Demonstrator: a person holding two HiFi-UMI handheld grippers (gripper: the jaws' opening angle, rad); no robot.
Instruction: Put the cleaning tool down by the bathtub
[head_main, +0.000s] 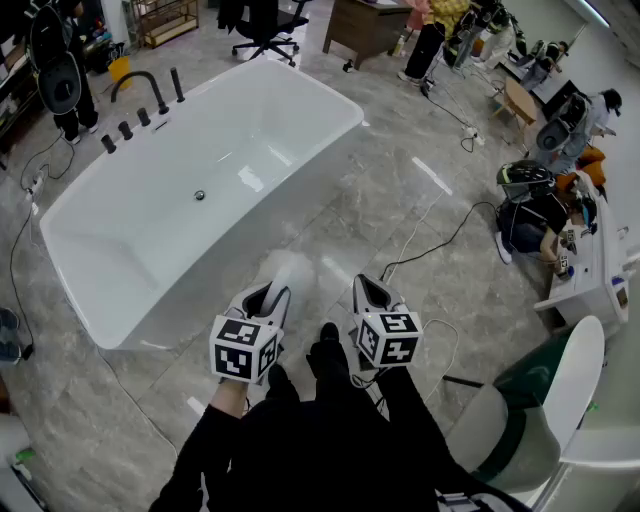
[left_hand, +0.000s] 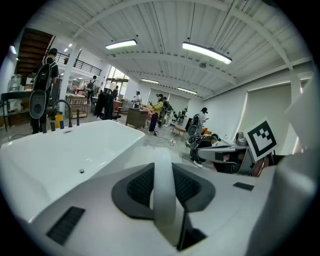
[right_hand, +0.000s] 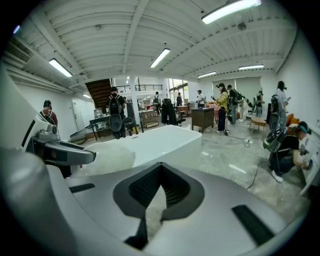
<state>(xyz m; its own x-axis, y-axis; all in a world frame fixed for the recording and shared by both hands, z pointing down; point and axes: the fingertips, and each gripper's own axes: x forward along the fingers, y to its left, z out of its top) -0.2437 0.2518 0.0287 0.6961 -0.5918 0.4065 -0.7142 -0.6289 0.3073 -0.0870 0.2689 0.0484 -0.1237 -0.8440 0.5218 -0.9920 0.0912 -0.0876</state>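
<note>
White, glossy and freestanding, the oval bathtub (head_main: 150, 240) lies ahead and to the left of both tongs, with its near wall just beyond the left tongs (head_main: 268, 298). I think the main risk is where the tool lands. If it is released too far left it goes over the rim into the tub, and if it is lowered carelessly it knocks the wall. The polished grey marble floor (head_main: 330, 215) in front of the tongs looks slick, so a tool that is dropped and not placed may skid away from the tub. A black cable (head_main: 452, 238) trails ahead and to the right of the right tongs (head_main: 372, 292); a step that way could snag it.

The white cleaning tool with a pale, fluffy-looking head (right_hand: 102, 159) is in the air just ahead of the left tongs. Those jaws are spread wide and pinch its smooth pale handle (left_hand: 164, 195). With the head carried out in front, the handle could swivel or slip in that hold. The right tongs' jaws meet at the tips with nothing in them.

The tub holds nothing loose. Only the small round metal drain (head_main: 199, 195) shows on its bottom, and the dark taps (head_main: 140, 95) stand on its far rim.
</note>
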